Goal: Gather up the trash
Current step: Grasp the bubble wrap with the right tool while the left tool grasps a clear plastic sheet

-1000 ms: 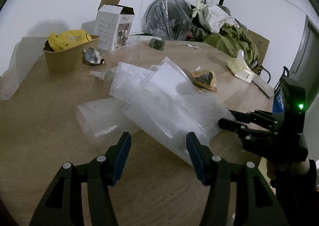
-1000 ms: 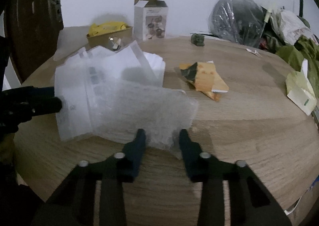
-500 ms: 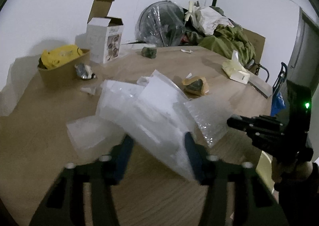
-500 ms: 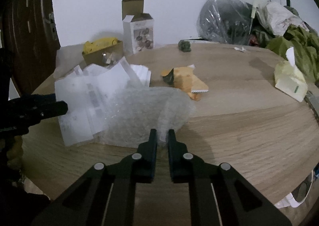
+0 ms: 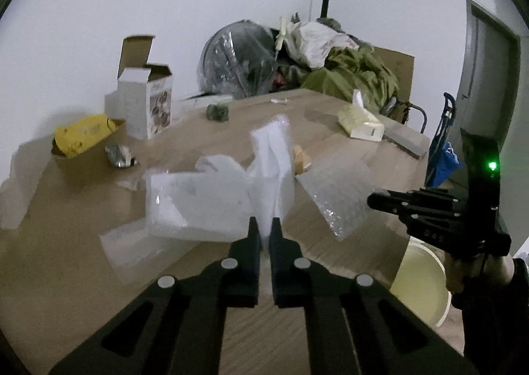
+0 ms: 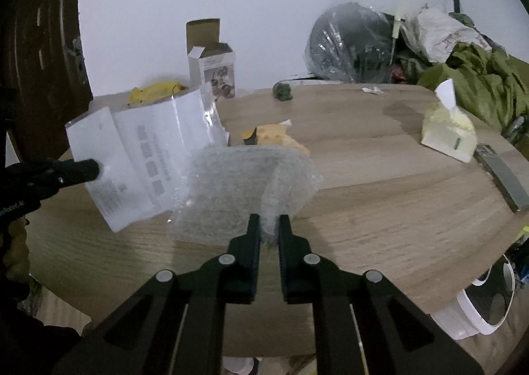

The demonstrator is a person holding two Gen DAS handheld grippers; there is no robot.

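My left gripper has its jaws closing tight on a bundle of clear plastic bags, which hangs lifted off the wooden table. In the right wrist view the same bags stand up at the left, with the left gripper at their edge. The right gripper is shut on a sheet of bubble wrap, raised above the table's near edge. The left wrist view shows the bubble wrap beside the bags, with the right gripper behind it.
An orange wrapper, a foil scrap and a green lump lie on the table. An open carton, a brown tub with a yellow bag and a tissue pack stand farther back. A pale bucket sits below the edge.
Both grippers closed, the left on the plastic bags and the right on the bubble wrap. Both bundles have lifted off the table and moved apart.
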